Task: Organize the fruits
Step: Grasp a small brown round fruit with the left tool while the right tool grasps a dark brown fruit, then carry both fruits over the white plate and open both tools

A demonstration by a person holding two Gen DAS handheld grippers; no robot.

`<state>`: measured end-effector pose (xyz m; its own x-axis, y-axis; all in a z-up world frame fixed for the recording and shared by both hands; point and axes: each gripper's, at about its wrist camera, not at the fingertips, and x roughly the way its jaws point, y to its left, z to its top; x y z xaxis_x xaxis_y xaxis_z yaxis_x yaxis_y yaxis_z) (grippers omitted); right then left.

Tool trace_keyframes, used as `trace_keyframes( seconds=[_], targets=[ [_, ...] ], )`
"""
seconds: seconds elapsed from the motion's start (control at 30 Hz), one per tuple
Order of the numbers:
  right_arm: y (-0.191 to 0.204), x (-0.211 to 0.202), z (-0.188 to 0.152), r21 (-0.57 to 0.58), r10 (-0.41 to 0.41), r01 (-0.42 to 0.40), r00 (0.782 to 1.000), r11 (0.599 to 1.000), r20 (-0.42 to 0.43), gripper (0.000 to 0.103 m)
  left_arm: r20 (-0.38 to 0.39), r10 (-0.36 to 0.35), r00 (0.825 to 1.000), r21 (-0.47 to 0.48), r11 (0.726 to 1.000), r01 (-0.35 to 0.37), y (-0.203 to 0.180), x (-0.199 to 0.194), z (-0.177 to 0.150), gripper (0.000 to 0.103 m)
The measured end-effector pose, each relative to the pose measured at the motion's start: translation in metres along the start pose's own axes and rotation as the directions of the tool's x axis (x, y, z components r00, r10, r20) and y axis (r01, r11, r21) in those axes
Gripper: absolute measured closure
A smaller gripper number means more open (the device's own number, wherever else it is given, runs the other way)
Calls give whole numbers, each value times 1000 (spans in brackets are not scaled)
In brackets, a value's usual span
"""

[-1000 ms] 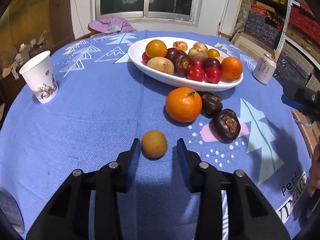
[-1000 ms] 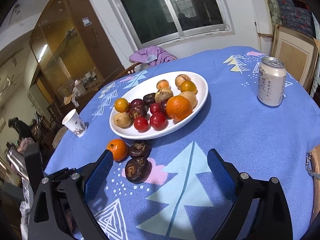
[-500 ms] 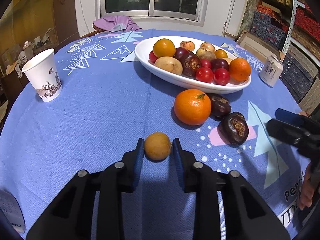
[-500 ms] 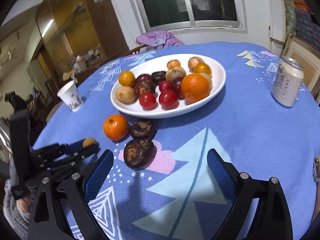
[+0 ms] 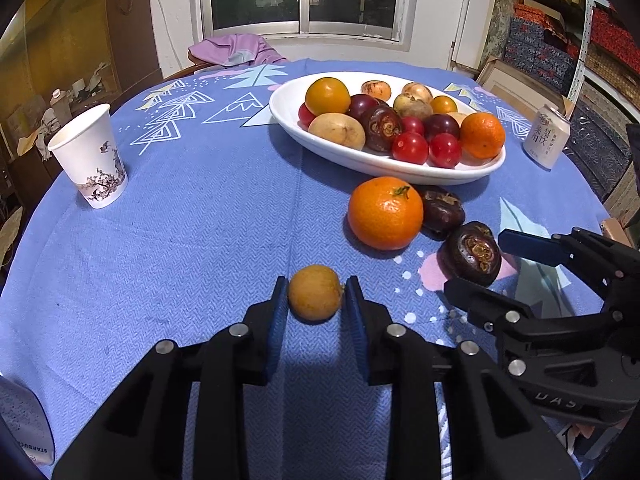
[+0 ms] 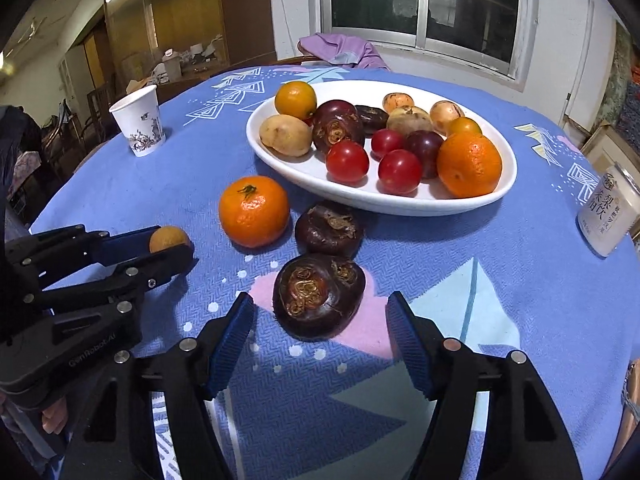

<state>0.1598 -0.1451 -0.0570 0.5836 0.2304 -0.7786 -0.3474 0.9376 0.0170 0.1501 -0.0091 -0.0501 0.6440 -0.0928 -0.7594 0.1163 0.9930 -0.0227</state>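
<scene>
Blue-cloth desk (image 5: pixel 180 240): plate (image 5: pixel 360 160) mostly full, four fruits still out. Left gripper (image 5: pixel 316 300) jaws clamped on small yellow fruit (image 5: pixel 315 292) near-centre; right gripper (image 6: pixel 320 328) jaws closing round dark fruit (image 6: pixel 318 294), no contact yet.

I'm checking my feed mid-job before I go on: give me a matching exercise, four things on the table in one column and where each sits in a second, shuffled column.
Things:
1. small yellow-brown fruit
2. nearest dark water chestnut
3. drink can
4. paper cup

Places:
A. standing alone at the table's left side
B. between the right tongs' closing pads, not yet touched
C. clamped in the left tongs
D. upright, to the right of the white dish

Pairs: 1-C, 2-B, 3-D, 4-A
</scene>
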Motion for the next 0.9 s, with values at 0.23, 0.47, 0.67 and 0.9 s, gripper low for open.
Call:
trace_keyframes(
  seconds=[0.23, 0.47, 0.67, 0.9],
  targets=[
    [-1, 2, 1, 5, 19, -19, 1000, 1000, -4, 56, 2, 12, 1000, 10, 1000, -12, -2, 0, 0, 74],
    [-2, -5, -1, 13, 37, -37, 999, 999, 13, 56, 40, 35, 999, 18, 999, -36, -4, -8, -1, 74],
    [-15, -45, 1, 50, 61, -67, 992, 996, 111, 56, 134, 25, 991, 21, 999, -28, -10, -35, 11, 75],
    [-61, -106, 40, 136, 4, -46, 956, 990, 293, 57, 222, 6, 975, 37, 999, -15, -27, -60, 73, 75]
  ],
)
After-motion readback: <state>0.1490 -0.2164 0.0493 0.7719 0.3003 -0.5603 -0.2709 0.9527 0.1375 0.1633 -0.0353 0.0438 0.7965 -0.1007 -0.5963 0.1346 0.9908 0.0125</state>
